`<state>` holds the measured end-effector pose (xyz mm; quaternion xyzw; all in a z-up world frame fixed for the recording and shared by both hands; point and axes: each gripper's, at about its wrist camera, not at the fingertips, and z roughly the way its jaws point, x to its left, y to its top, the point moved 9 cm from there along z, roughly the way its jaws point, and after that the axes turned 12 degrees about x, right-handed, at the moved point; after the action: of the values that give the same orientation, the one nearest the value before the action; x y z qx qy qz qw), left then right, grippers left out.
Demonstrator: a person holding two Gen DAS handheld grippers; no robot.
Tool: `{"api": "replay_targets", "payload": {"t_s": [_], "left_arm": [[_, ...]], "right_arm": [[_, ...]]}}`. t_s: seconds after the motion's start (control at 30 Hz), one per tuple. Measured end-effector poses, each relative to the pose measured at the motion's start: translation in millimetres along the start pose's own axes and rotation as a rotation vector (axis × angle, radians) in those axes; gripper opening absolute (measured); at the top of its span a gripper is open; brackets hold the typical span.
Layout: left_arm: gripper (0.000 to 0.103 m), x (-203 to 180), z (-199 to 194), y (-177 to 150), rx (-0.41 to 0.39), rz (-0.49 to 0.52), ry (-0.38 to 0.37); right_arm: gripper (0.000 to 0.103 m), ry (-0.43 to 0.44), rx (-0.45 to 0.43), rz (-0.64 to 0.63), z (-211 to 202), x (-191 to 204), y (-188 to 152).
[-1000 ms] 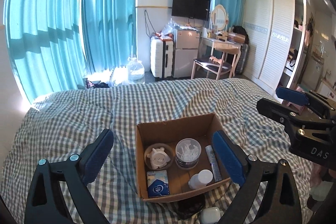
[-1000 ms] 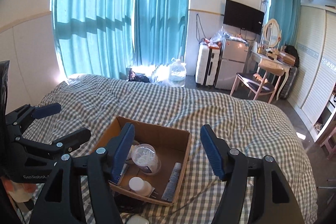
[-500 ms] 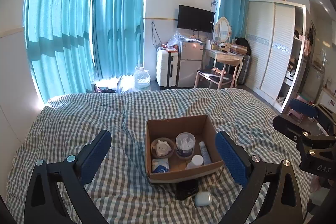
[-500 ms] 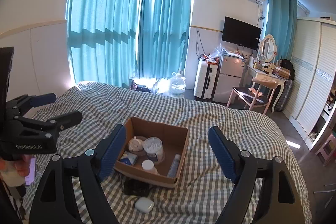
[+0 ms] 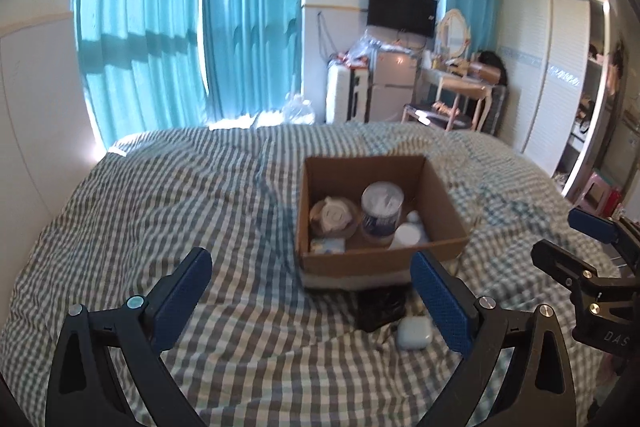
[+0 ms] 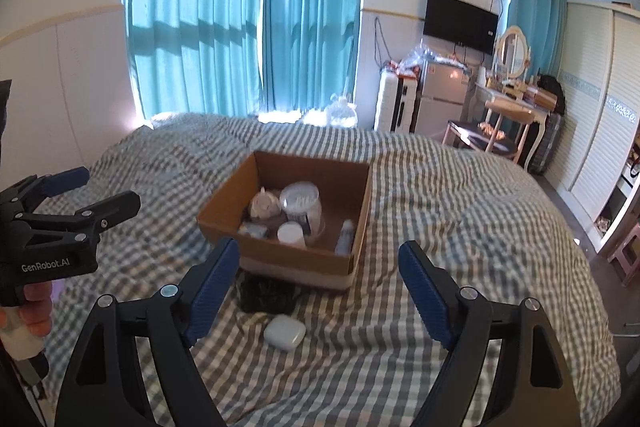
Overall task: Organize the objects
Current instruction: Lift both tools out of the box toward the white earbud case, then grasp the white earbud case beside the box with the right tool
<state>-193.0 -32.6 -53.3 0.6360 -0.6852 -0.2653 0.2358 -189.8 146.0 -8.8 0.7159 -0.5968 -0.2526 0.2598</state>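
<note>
A checked bed is carrying everything. A cardboard box is sitting near the middle of the bed, holding a clear round tub, a white-capped bottle, a slim tube against its right wall and a pale round item at its left. A dark object is lying against the box's near wall, and a white earbud case is resting just beside it, toward the bed's near edge. The left gripper and right gripper are both hovering level above the near edge, pointing at the box, jaws spread wide and gripping nothing.
</note>
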Motion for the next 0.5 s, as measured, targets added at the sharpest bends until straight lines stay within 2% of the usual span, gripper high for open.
{"api": "replay_targets", "payload": {"t_s": [0.13, 0.2, 0.5], "left_arm": [[0.102, 5.8, 39.2, -25.0, 0.042, -0.018, 0.033], [0.102, 6.1, 58.5, -33.4, 0.074, -0.019, 0.044], [0.102, 4.8, 116.4, -70.3, 0.211, -0.019, 0.036]], "right_arm": [[0.082, -0.014, 0.051, 0.003, 43.5, -0.8, -23.3], [0.082, -0.017, 0.103, 0.022, 67.5, -4.4, -34.7], [0.082, 0.001, 0.261, 0.021, 143.8, 6.6, -75.4]]}}
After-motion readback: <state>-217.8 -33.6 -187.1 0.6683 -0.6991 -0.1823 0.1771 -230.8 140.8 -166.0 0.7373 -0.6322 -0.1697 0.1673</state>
